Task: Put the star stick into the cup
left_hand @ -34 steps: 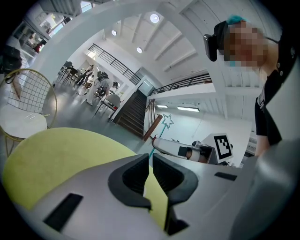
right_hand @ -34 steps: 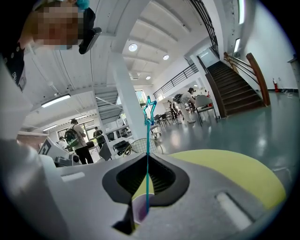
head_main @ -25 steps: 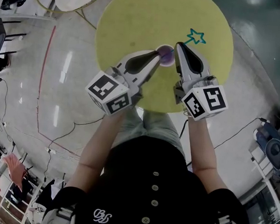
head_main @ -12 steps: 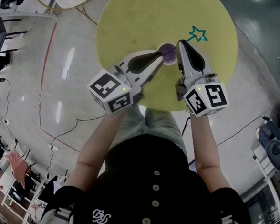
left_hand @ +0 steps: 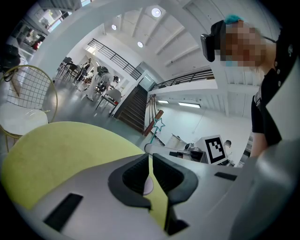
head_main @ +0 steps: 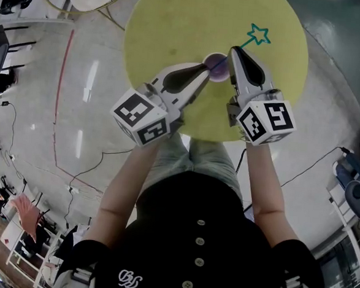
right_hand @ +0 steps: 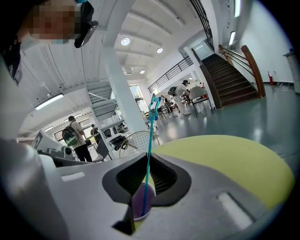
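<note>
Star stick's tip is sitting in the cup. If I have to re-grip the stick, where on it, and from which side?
Take the star stick on its thin straight shaft, low down and well under the star, where the right gripper is shut on it. Come from the person's side with one jaw on each side of the shaft. The stick leans away over the table, and the cup sits just beneath.

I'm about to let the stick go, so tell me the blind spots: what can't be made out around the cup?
Whether the star stick reaches the bottom of the cup: too small in the right gripper view.
Whether the left gripper pinches the cup: the left gripper view shows only a sliver through its fingers' narrow gap; in the head view they cover the rim.
Cup's base on the table: fingers hide it in both gripper views.
</note>
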`<control>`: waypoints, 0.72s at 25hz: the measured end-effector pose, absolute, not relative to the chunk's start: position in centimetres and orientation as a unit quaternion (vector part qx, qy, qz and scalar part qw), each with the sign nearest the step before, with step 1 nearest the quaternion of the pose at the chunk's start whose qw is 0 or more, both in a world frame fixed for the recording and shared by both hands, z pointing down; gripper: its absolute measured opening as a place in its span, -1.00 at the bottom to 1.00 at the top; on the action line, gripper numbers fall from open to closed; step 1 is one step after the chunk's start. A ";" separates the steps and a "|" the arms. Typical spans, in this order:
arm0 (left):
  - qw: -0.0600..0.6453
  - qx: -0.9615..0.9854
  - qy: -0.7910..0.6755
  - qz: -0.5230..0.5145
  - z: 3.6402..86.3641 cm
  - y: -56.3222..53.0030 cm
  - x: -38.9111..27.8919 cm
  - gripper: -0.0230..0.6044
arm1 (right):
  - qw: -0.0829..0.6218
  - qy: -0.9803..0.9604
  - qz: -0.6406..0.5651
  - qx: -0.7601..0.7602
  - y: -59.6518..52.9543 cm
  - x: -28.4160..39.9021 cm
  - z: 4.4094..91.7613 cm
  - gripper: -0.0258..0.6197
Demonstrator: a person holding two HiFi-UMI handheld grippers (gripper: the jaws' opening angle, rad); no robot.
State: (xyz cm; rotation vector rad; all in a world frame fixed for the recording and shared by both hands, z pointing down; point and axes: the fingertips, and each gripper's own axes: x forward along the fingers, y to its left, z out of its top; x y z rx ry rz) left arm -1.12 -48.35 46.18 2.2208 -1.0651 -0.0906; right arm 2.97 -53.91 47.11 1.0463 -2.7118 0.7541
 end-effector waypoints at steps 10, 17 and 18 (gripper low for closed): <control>0.335 0.848 -0.408 -0.040 47.0 -48.1 -1.6 -0.82 | 0.071 -0.898 0.265 0.344 -53.8 2.6 48.2 -0.64; 0.335 0.850 -0.405 -0.046 46.9 -47.8 -1.7 -0.82 | 0.086 -0.892 0.276 0.347 -53.5 2.4 49.0 -0.34; 0.334 0.850 -0.404 -0.046 46.8 -47.7 -1.5 -0.82 | 0.085 -0.892 0.276 0.349 -53.5 2.5 49.0 -0.32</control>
